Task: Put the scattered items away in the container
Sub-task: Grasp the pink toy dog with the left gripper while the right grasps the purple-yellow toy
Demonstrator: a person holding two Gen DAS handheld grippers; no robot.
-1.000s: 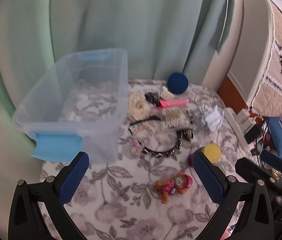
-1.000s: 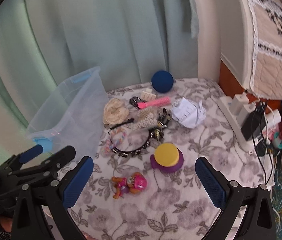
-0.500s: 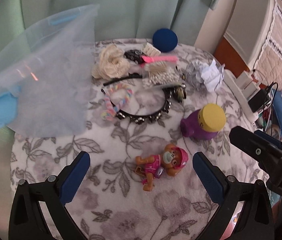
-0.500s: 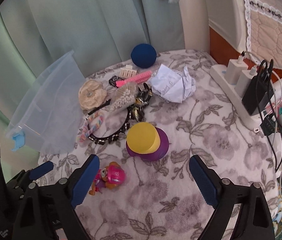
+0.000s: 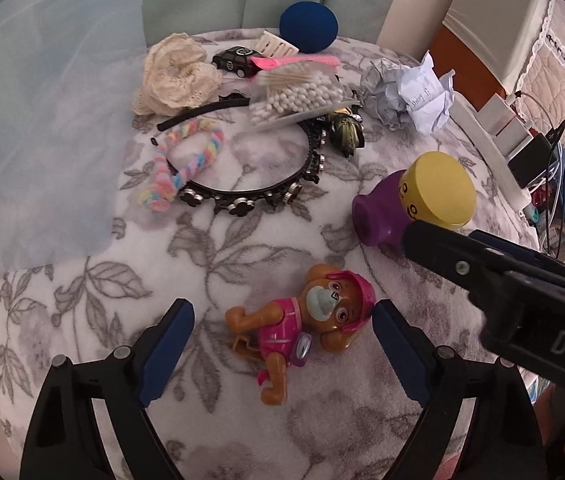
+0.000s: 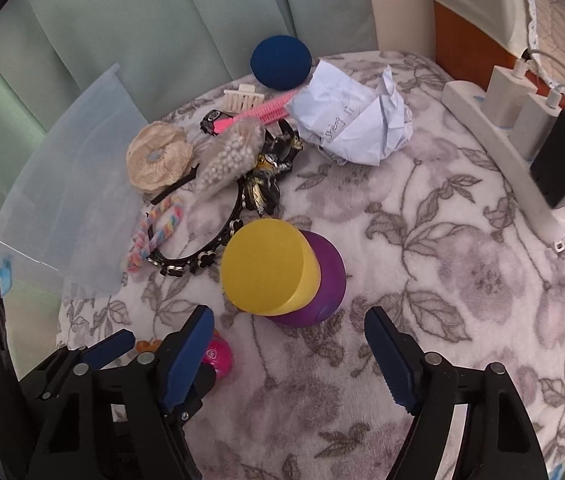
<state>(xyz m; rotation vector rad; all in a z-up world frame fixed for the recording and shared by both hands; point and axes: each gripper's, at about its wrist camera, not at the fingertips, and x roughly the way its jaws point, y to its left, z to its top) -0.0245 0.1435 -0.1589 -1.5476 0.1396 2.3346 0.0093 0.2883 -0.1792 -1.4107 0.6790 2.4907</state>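
The left gripper (image 5: 282, 330) has its jaws closing around a small plastic puppy toy in a pink suit (image 5: 302, 322), not squeezing it yet. The right gripper's (image 6: 288, 338) jaws are closing just below a purple pot with a yellow lid (image 6: 278, 270). Farther back on the flowery grey blanket (image 6: 422, 264) lie a black flower headband (image 5: 266, 192), crumpled white paper (image 6: 352, 120) and a dark blue ball (image 5: 308, 26), with the clear plastic container (image 5: 38, 120) at the left.

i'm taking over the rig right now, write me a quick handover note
Left claw: closing, pup figure lies between its pads, not yet gripped.
Right claw: closing just in front of the purple jar with yellow lid, nothing held.
Clear bin: at the left edge of the floral blanket; I see nothing in it.
Left to bin: figure, jar, headbands, scrunchie, cotton swabs, comb, toy car, blue ball, crumpled paper.
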